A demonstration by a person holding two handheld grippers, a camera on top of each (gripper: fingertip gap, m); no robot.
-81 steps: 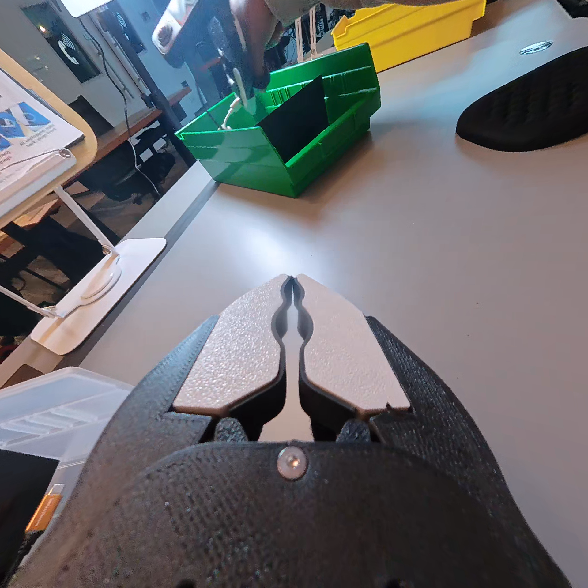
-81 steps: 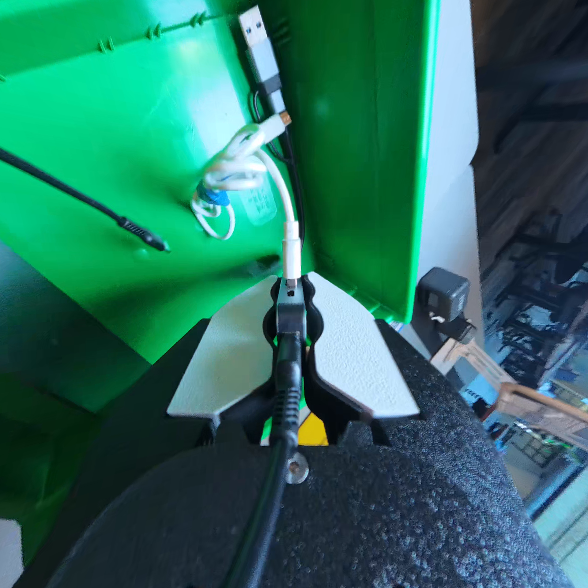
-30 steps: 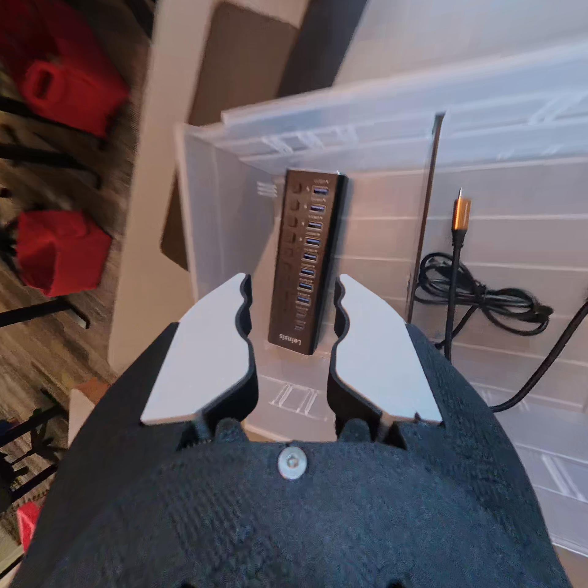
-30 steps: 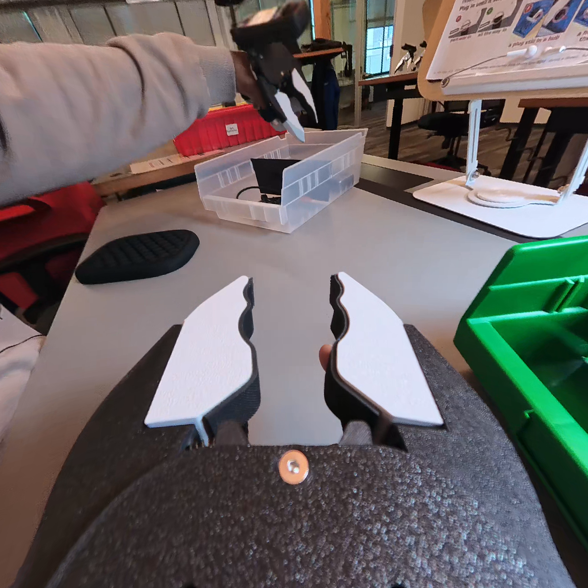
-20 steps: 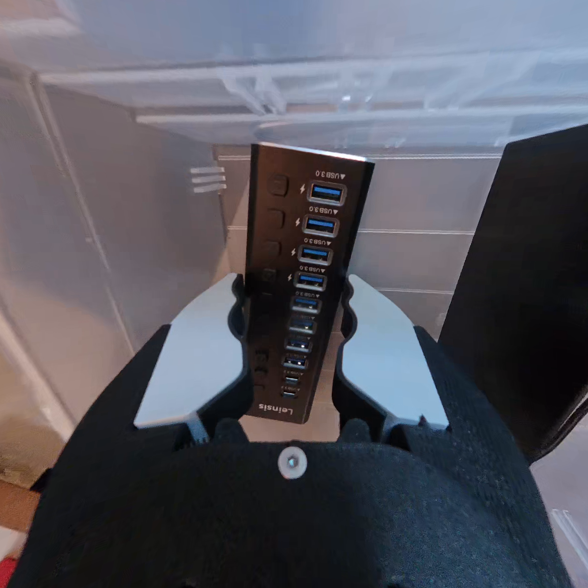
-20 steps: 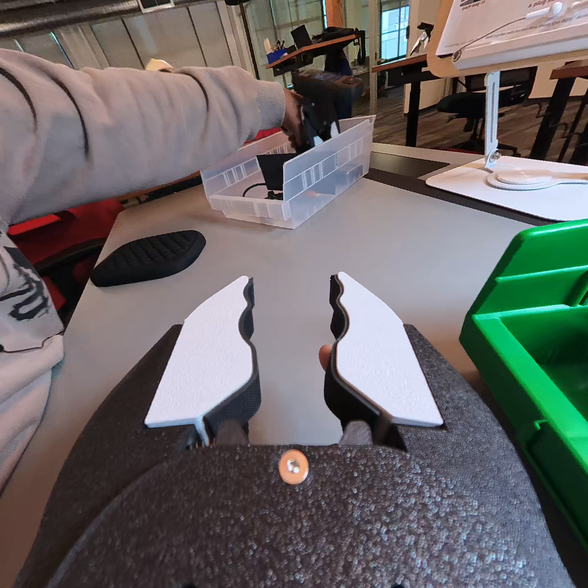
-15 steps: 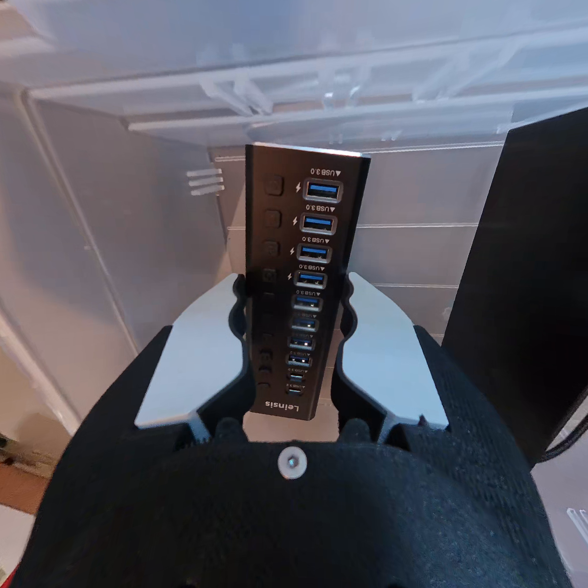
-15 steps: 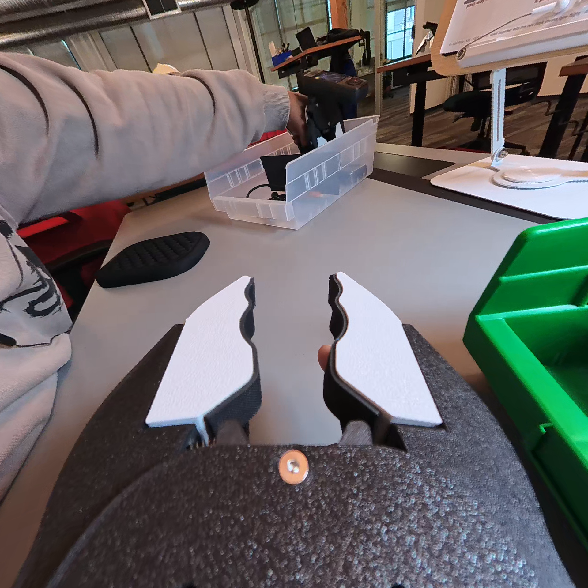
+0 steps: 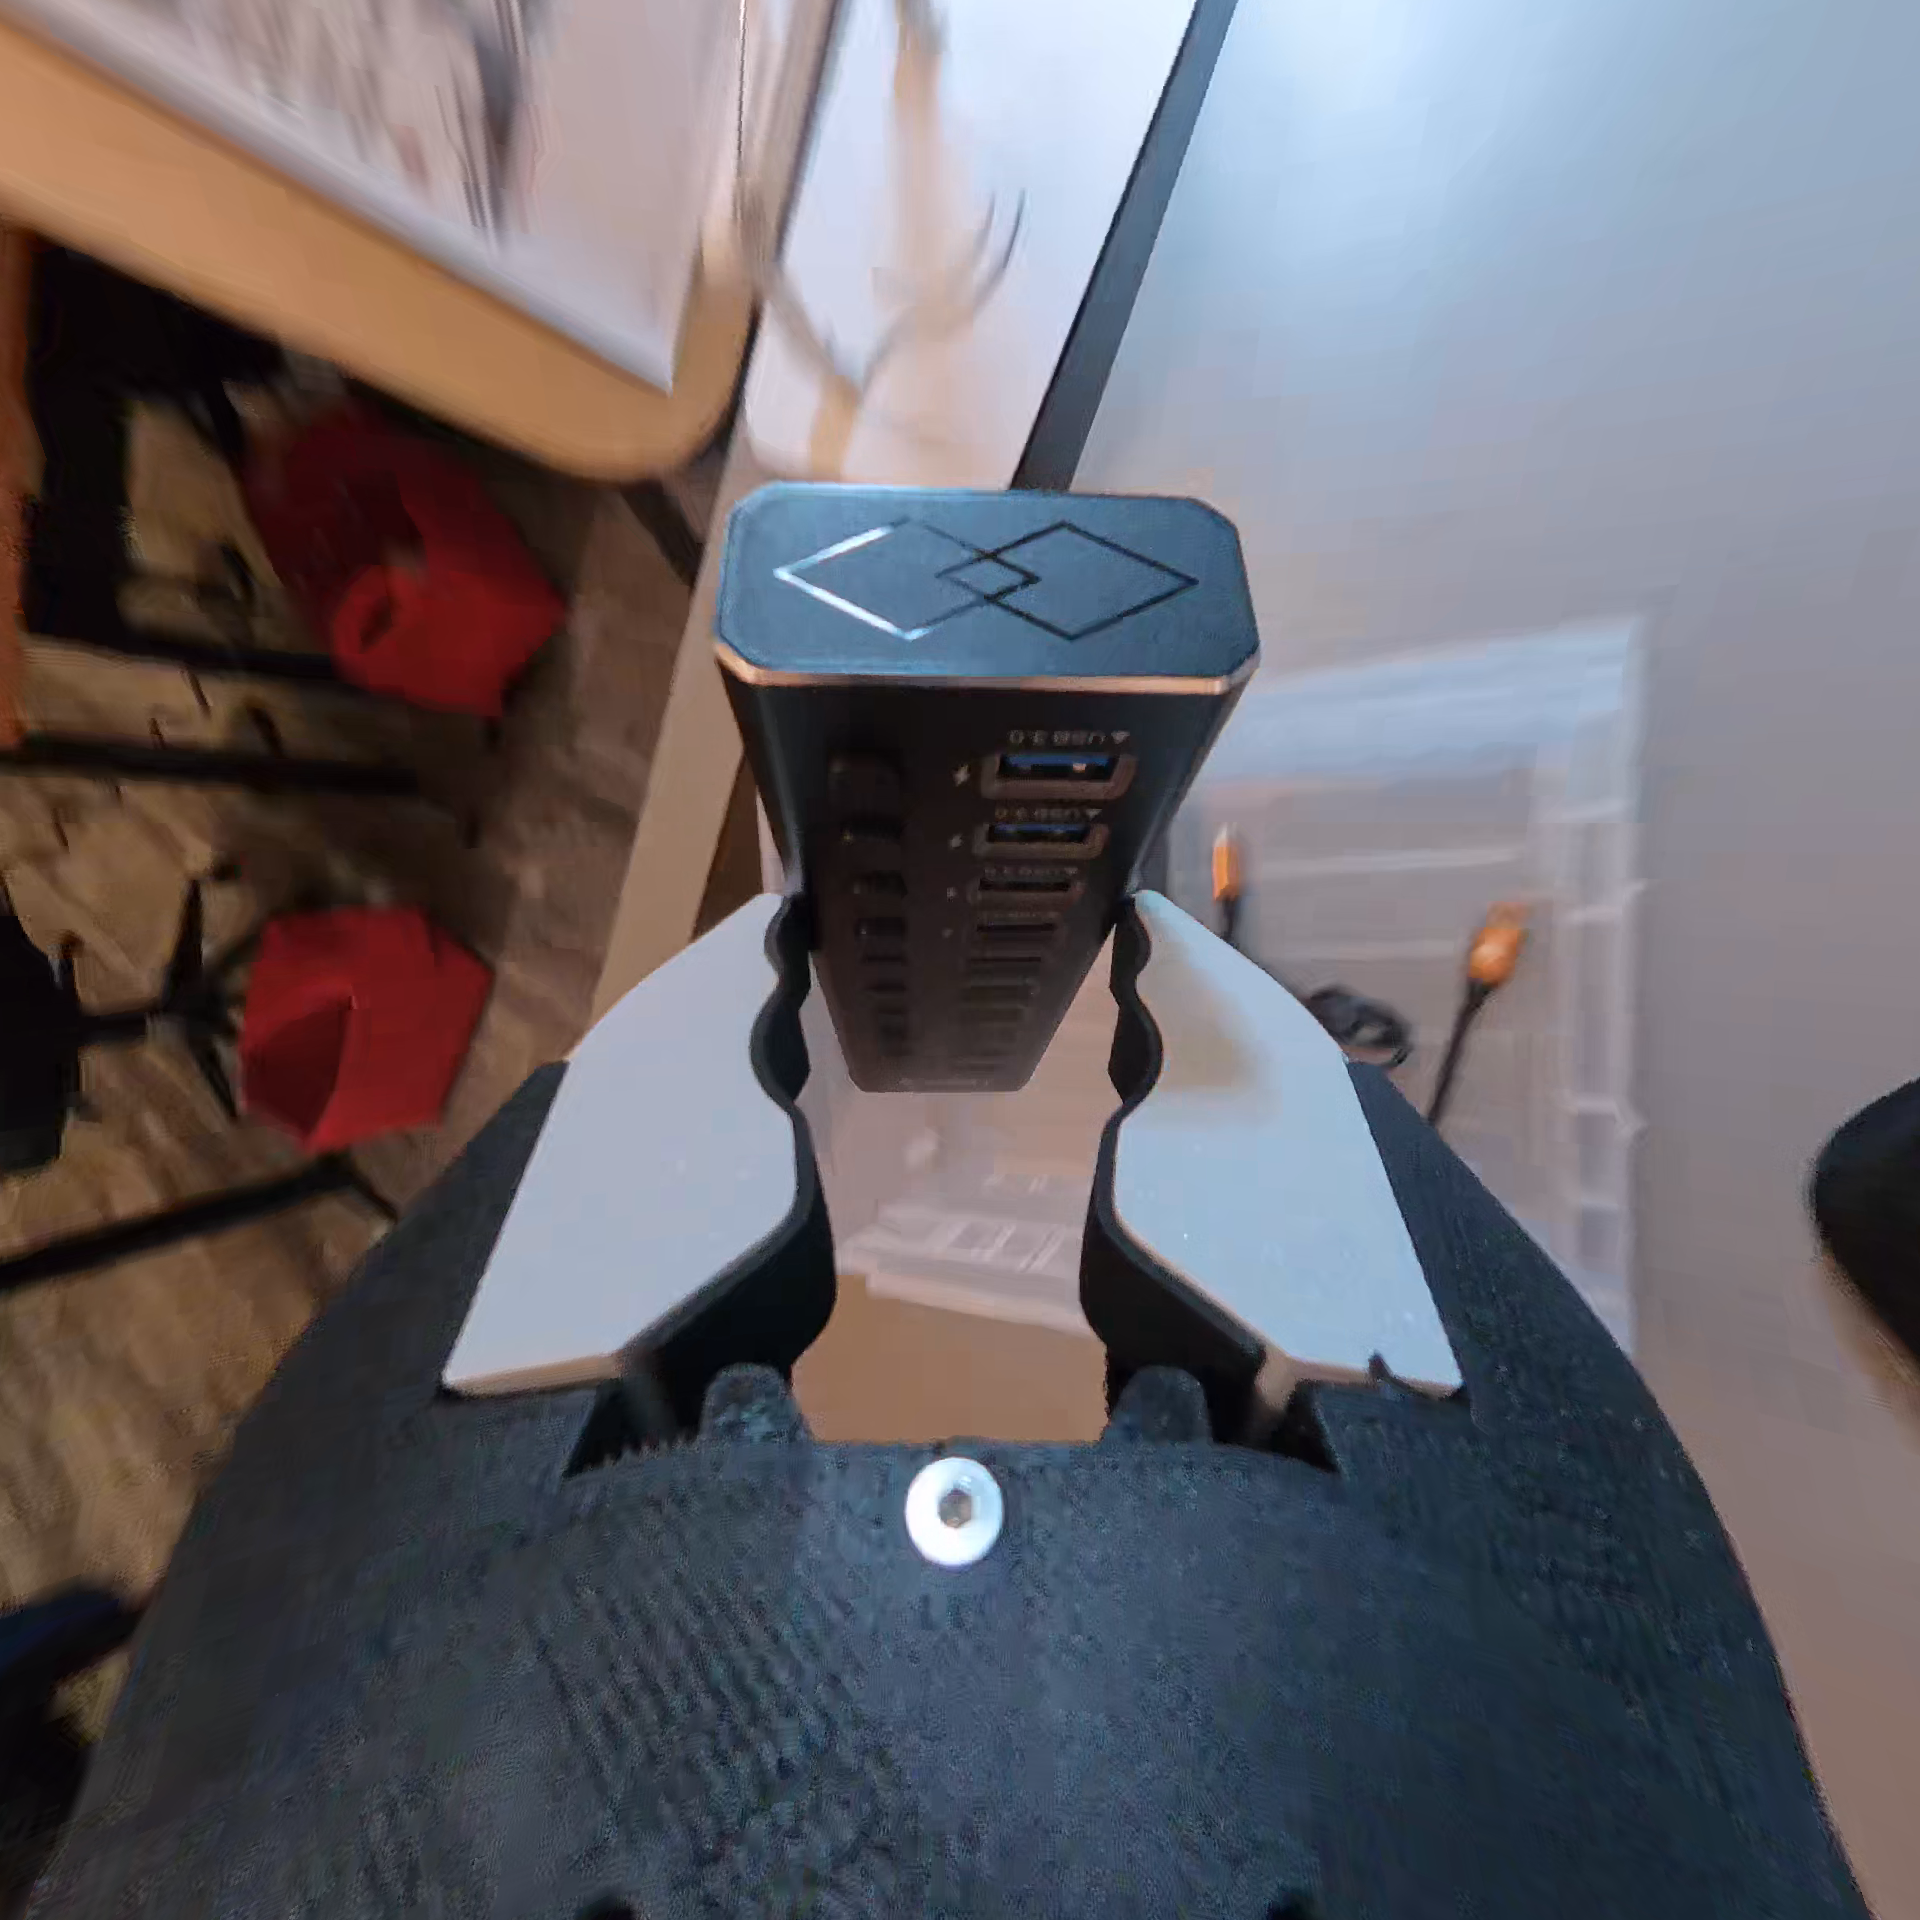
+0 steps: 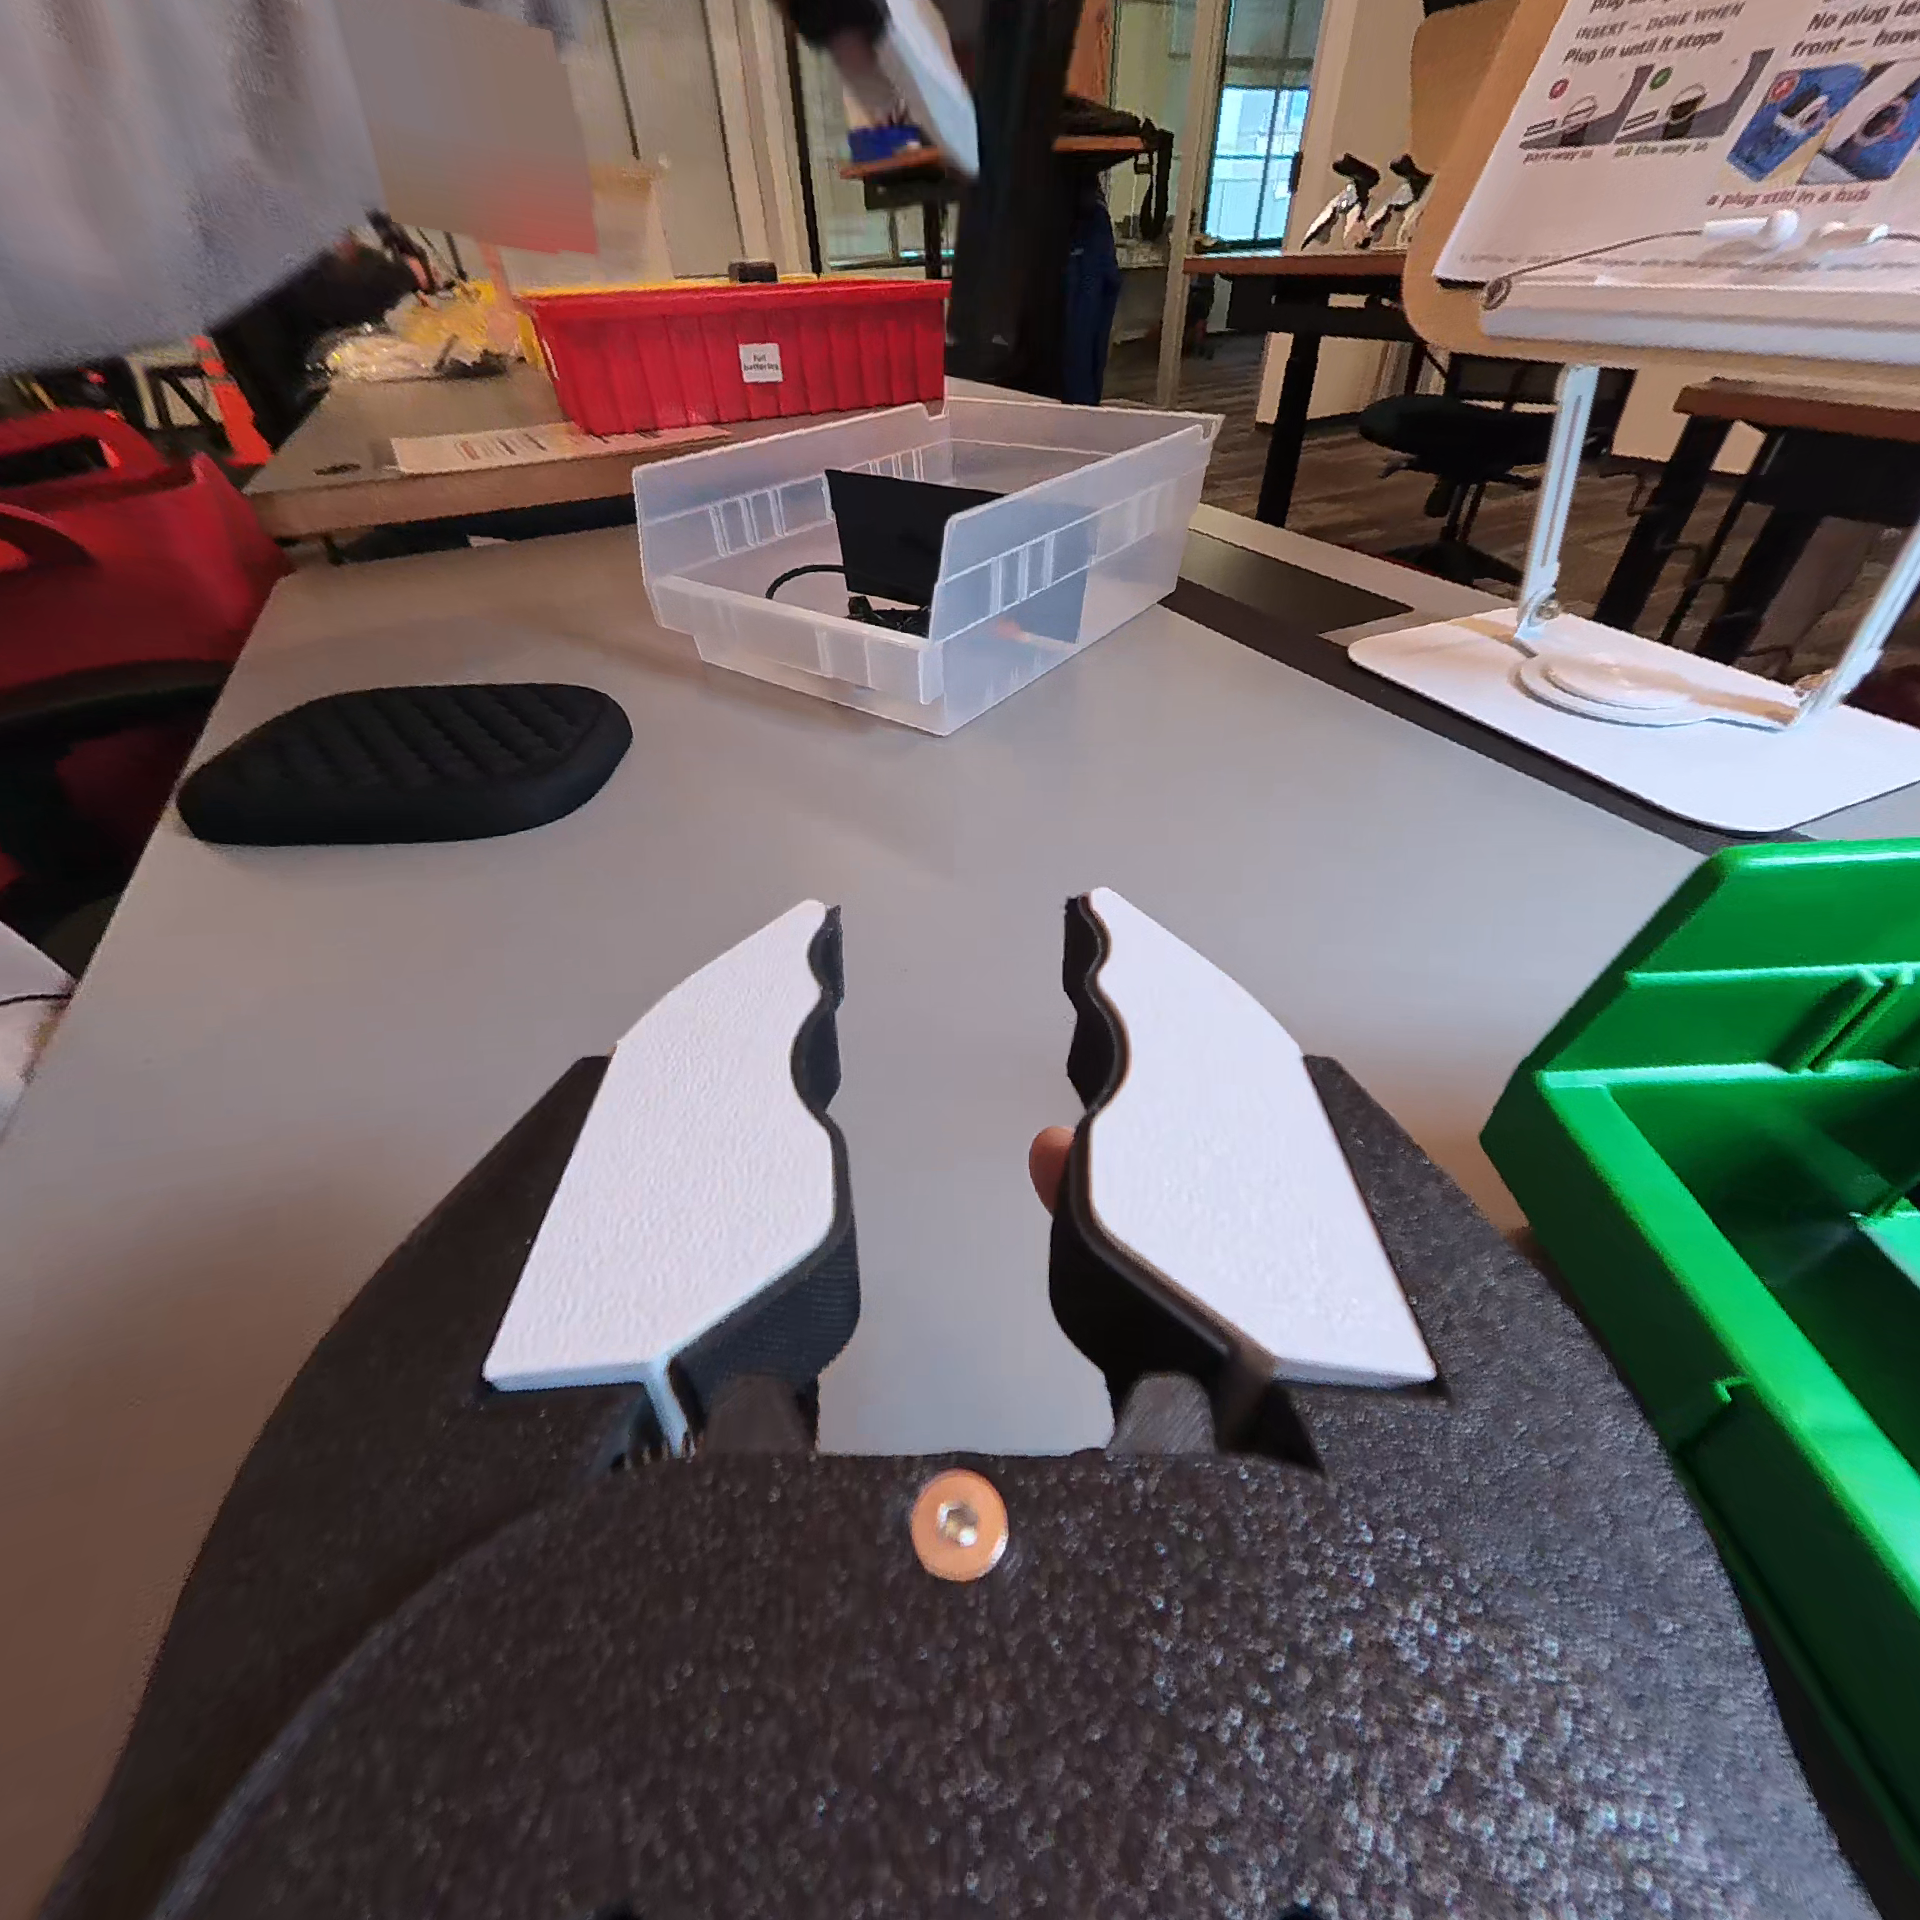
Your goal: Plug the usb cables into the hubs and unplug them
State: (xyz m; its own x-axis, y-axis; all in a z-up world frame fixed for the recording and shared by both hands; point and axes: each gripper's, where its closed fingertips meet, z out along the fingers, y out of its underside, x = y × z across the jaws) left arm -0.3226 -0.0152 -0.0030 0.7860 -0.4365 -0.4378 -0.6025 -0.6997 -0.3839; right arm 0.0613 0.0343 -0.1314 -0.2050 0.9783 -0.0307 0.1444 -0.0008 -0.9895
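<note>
My left gripper [image 9: 961, 909] is shut on a black multi-port USB hub [image 9: 982, 727] and holds it in the air, end face toward the camera. Below it lies the clear bin [image 9: 1579, 935] with two orange-tipped black cables [image 9: 1491, 951] inside. My right gripper [image 10: 951, 914] is open and empty, low over the grey table [image 10: 1039, 810]. In the right wrist view the clear bin [image 10: 1081, 582] stands ahead with a black divider [image 10: 894, 540] in it. The left gripper [image 10: 914, 83] shows blurred high above that bin.
A green bin [image 10: 1714, 1143] sits close on the right of my right gripper. A black wrist pad [image 10: 405, 758] lies at the left. A white stand base [image 10: 1621, 717] is at the far right, and a red bin [image 10: 738, 353] on the table behind. My right fingertips sit around 40 centimeters from my left ones.
My left gripper closed on the hub inside the clear bin and lifted it up out of the bin. My right gripper stayed open over the table and hardly moved.
</note>
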